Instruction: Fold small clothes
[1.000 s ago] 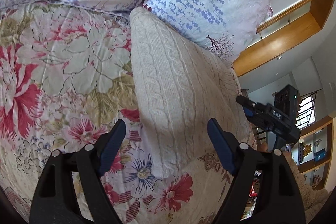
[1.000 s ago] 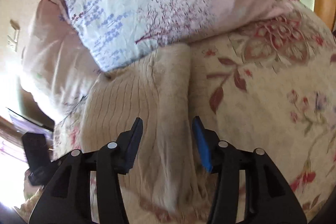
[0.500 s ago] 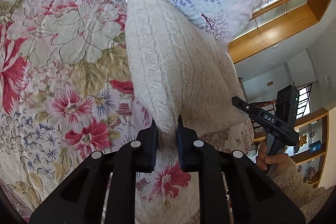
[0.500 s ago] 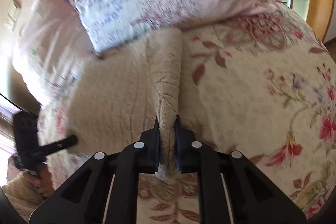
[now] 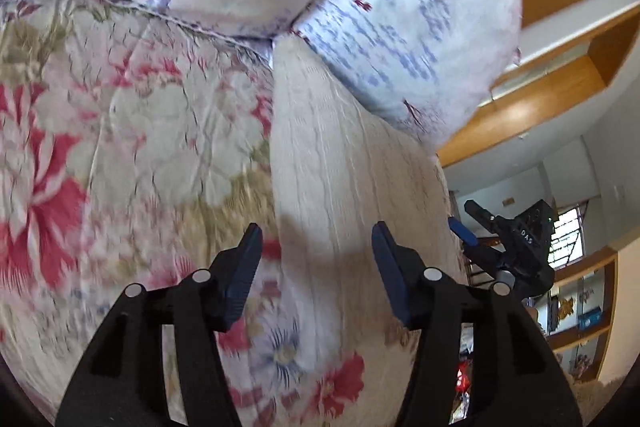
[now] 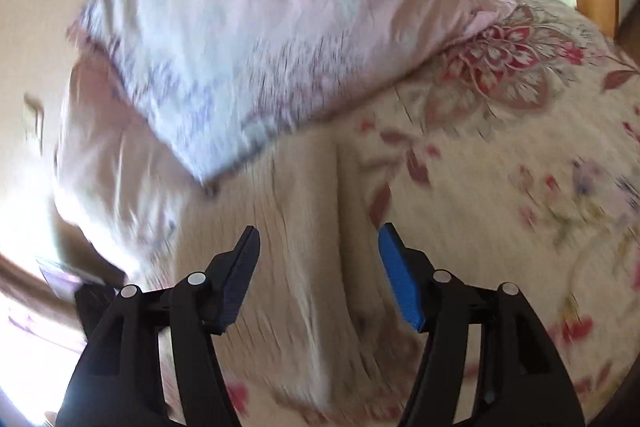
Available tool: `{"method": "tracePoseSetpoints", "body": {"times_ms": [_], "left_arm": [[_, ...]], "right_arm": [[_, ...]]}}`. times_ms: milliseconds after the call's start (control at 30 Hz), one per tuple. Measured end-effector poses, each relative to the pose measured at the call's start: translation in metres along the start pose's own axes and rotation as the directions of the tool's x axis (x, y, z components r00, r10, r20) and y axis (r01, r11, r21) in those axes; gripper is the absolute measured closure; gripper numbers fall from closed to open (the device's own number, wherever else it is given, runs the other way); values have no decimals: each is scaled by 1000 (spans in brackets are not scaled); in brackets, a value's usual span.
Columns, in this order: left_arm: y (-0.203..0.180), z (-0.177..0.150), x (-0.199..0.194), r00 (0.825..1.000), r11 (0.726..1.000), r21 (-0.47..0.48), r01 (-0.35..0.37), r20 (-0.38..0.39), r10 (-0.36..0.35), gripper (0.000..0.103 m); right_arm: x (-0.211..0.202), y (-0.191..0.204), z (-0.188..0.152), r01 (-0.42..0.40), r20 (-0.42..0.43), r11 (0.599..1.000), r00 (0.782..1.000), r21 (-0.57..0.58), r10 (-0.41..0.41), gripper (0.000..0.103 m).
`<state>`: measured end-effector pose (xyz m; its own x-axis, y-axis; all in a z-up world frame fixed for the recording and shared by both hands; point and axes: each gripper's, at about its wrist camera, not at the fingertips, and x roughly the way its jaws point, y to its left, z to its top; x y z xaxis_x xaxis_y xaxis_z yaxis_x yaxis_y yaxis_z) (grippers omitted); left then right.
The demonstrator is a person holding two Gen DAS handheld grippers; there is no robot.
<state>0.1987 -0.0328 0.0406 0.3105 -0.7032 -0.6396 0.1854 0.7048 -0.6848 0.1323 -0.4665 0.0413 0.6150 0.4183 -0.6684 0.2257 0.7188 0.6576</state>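
Soft, floppy knit sweater (image 5: 344, 187) on bed. Best pinched at folded edge. Both grippers' fingers (image 5: 246, 267) (image 6: 400, 283) opening, grasping nothing.

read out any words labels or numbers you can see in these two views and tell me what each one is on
"DAS", in white letters, on the black body of the right hand-held gripper, seen in the left wrist view at the right edge.
The items on the wooden shelves behind it are too small and blurred to read.
Right wrist view: no readable text; the frame is motion-blurred.
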Motion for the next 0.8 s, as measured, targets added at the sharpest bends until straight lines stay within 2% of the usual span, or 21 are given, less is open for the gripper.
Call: {"method": "tracePoseSetpoints", "body": {"times_ms": [100,233,267,300,333,367,467,533,633,700,733,800], "left_arm": [[-1,18,12,1000,1000,-3,-28,3,28,45],[-2,30,27,998,998,0,-61,-22,61,41],[-2,31,29,998,998,1,-66,-24,66,41],[-3,34,32,997,998,1,-69,-23,69,41],[-4,37,34,998,998,-1,-67,-20,67,41],[-2,38,34,998,998,-2,-65,-18,65,41],[-2,41,37,998,998,-1,-63,-21,63,41],[-1,42,40,998,998,-2,-65,-25,65,41],[0,43,53,997,998,-9,-63,-39,63,42],[2,41,57,998,999,-8,-52,-40,52,52],[-1,40,62,998,999,-3,-53,-38,53,61],[-5,36,66,996,996,18,-87,-35,87,63]], "right_arm": [[27,3,21,-8,-20,1000,1000,21,8,40],[57,6,30,50,-106,999,993,8,-49,43],[63,7,29,31,-124,999,992,13,-29,57],[64,8,29,15,-122,1000,992,10,-14,79],[61,15,28,-7,-95,1000,995,-22,5,90],[56,19,28,-16,-69,999,998,-48,12,92],[37,30,29,20,32,995,999,-99,-17,93],[34,25,30,68,62,994,996,-89,-62,93],[56,6,27,123,-12,991,992,-53,-124,93],[64,4,24,148,-30,987,988,-66,-150,93],[67,6,23,164,-35,983,985,-83,-167,93],[77,13,24,205,-51,970,976,-130,-213,93]]}}
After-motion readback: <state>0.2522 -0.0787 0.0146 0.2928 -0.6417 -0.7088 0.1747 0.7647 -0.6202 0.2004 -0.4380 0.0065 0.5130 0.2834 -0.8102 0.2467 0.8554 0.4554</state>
